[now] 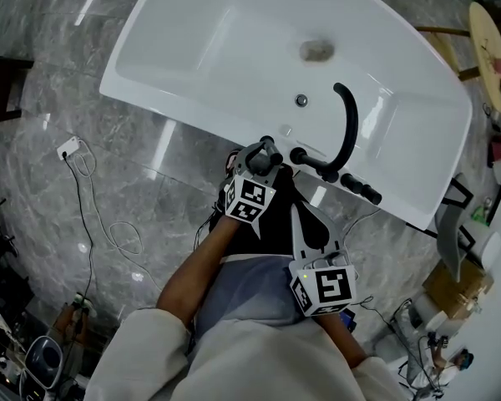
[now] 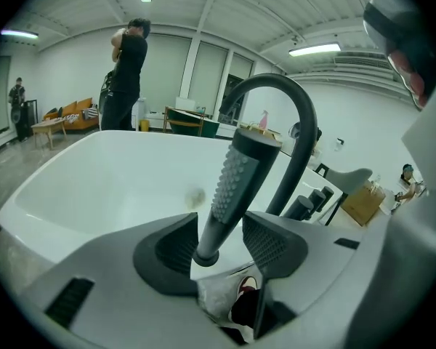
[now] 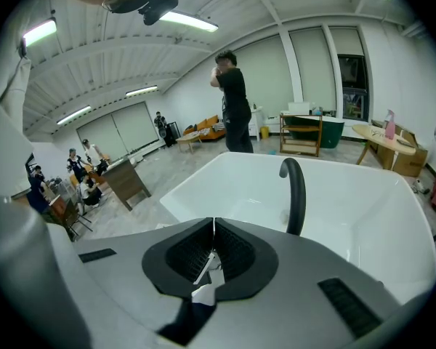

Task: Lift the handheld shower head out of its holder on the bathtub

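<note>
There is one white bathtub (image 1: 192, 48), one handheld shower head (image 2: 240, 187), one curved black spout (image 1: 348, 124) and one drain (image 1: 317, 51). There are two grippers, the left gripper (image 2: 218, 242) and the right gripper (image 3: 212, 249), and one round wooden table (image 1: 488, 44)

The bathtub (image 1: 199, 63) is glossy, the shower head (image 2: 236, 184) matt and studded, the floor (image 1: 50, 82) polished.

a grey marble floor (image 1: 58, 73), glossy with light streaks, carries a white tub (image 1: 184, 107) set at a slant. left of the tub a white plug (image 1: 68, 148) lies on the floor, its thin cable looping away. at the right, a cardboard box (image 1: 451, 286) and a round wooden table (image 1: 488, 44).
</note>
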`<state>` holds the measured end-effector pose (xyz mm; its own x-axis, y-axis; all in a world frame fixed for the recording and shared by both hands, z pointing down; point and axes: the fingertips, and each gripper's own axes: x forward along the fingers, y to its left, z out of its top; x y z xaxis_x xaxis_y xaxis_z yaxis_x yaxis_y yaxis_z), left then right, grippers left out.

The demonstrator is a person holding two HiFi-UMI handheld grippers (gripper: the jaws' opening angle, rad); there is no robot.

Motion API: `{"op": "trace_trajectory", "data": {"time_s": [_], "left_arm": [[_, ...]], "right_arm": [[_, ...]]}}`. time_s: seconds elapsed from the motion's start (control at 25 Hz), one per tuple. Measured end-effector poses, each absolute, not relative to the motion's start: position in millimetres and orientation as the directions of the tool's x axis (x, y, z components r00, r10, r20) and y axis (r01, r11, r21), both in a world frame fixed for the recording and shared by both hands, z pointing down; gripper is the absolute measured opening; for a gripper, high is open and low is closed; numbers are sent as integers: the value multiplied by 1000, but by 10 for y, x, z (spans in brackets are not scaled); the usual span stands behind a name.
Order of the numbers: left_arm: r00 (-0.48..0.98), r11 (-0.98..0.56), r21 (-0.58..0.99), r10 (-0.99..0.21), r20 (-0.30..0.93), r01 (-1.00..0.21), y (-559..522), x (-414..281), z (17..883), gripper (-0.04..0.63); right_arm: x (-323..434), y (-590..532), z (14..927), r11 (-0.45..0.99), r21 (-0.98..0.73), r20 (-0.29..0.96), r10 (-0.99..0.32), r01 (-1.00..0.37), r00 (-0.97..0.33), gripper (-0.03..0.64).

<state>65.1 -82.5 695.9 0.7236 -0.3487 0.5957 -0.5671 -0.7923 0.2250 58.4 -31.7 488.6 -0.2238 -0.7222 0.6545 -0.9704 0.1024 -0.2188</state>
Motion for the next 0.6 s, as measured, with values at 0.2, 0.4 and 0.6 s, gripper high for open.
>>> {"op": "trace_trajectory", "data": {"time_s": [0.2,0.4,0.6], "left_arm": [[717,-781,228,-358,598,-581,-911,656,6990,181],[711,-777,233,-352,609,-584,-931,711,7089,180],[711,-759,274,-327,622,-590,-918,746,7181,179]], "right_arm": [[592,-332,4892,105,-217,661,-716,-971,-225,18],[610,-330,4926,105,-215,667,-711,-971,-225,18],[649,-309,4943,98,-208,673,-707,-973,-216,18]]}}
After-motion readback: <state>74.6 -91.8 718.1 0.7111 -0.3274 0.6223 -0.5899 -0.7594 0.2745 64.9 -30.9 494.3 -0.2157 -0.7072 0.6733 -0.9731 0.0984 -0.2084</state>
